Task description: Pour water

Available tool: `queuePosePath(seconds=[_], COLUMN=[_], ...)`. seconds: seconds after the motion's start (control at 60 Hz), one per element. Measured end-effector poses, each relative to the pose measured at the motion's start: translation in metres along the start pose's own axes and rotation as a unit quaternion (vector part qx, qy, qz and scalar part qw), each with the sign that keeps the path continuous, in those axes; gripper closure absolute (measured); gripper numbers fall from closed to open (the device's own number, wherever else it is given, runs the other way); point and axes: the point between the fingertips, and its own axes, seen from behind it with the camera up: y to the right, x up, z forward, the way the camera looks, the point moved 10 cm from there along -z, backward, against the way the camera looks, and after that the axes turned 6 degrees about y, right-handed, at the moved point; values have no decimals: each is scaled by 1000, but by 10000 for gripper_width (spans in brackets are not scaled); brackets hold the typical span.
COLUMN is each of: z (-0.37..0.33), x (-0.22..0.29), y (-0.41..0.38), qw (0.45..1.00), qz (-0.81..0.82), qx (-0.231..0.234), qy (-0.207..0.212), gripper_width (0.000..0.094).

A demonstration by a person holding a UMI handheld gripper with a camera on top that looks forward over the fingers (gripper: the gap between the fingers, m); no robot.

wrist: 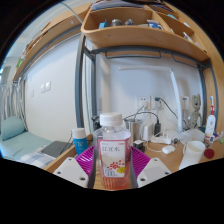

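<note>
A clear plastic bottle (113, 152) with a white cap and a pink-and-white label stands upright between my gripper's (112, 168) two fingers. The magenta pads (85, 160) press against both of its sides, so the gripper is shut on it. Pinkish liquid fills the bottle's lower part. The bottle's base is hidden at the bottom of the view. A white cup (193, 152) stands on the wooden desk (166, 160), beyond and to the right of the fingers.
A small blue-capped container (79, 140) stands just left of the bottle. Behind are a white wall with sockets and cables (150, 108), a wooden shelf unit (135, 35) overhead, and a bottle (210, 122) at far right. A bed (22, 140) lies at left.
</note>
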Motion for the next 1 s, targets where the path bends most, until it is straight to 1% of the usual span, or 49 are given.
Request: queuePosePath(seconds=[0.05, 0.083, 0.267, 0.383, 0.467, 0.567, 0.633, 0.7, 0.717, 0.75, 0.817, 0.867, 0.917, 1.0], z=[0, 0, 3, 2, 0, -3, -5, -9, -9, -9, -11, -14, -14, -14], x=[0, 1, 2, 10, 24, 47, 61, 77, 77, 77, 74, 74, 73, 70], y=[0, -1, 0, 4, 19, 43, 60, 77, 83, 94, 113, 122, 132, 142], qw=[1000, 1000, 1000, 999, 997, 983, 959, 917, 907, 883, 840, 808, 778, 728], qz=[-2, -4, -19, -22, 43, 175, 280, 394, 417, 462, 534, 578, 616, 672], qx=[0, 0, 7, 9, 0, -22, -39, -61, -64, -76, -99, -115, -121, -131], qy=[-7, -12, -22, -48, -59, -54, -37, -14, -1, 12, 24, 25, 33, 33], gripper_width=[443, 503, 503, 504, 505, 504, 505, 503, 504, 506, 503, 504, 503, 504])
